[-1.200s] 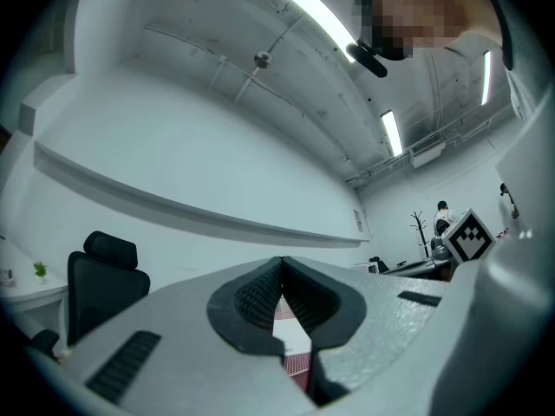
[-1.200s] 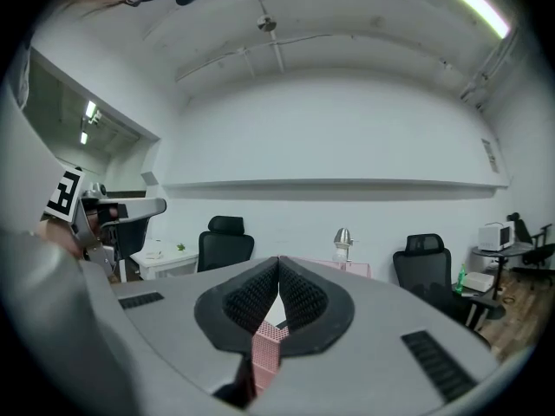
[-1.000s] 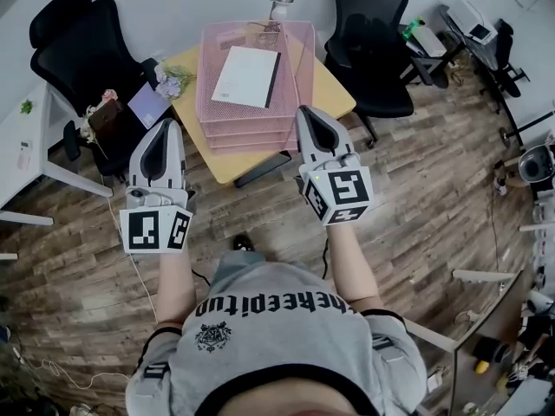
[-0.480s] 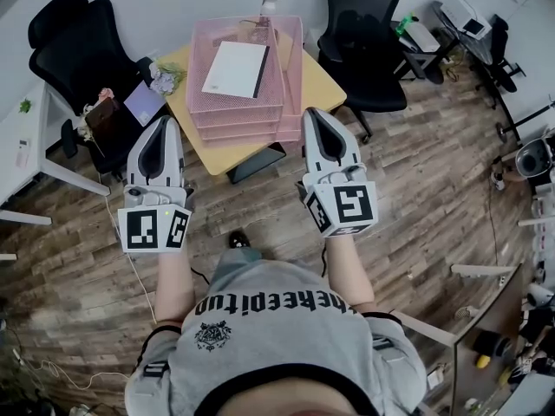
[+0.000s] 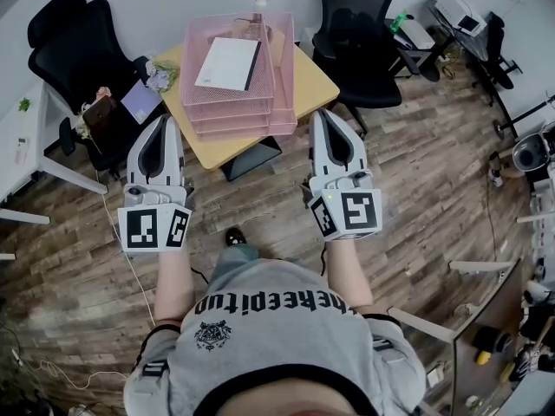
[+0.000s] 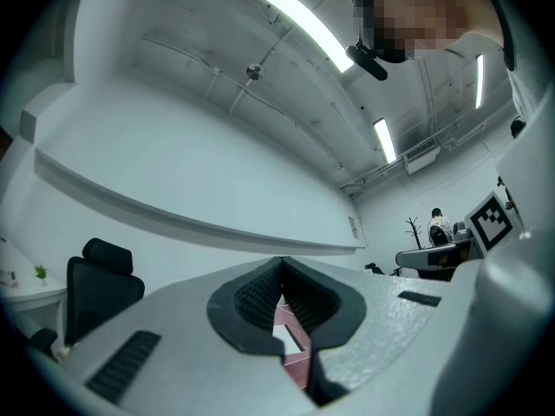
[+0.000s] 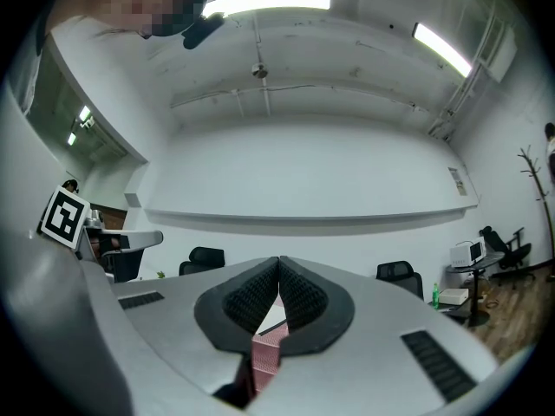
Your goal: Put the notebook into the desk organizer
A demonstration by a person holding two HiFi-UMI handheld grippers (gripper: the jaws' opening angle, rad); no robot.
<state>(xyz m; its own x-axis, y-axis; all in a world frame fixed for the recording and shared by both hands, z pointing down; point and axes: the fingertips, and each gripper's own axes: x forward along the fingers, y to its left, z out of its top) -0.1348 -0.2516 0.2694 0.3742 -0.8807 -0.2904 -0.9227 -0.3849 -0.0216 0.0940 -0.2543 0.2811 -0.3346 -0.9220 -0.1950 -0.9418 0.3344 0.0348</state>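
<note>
we reckon the task done: the notebook (image 5: 227,63) lies in the desk organizer (image 5: 236,116), with the left gripper (image 5: 162,121) and right gripper (image 5: 322,115) jaws together, empty.

White notebook (image 5: 228,63), flat atop pink desk organizer (image 5: 277,102)

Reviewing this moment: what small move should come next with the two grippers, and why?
Probably none on the notebook: just lower both grippers to rest. The notebook already lies flat in the top tray of the pink desk organizer. The left gripper and right gripper have their jaws together, hold nothing, and hang short of the table.
</note>
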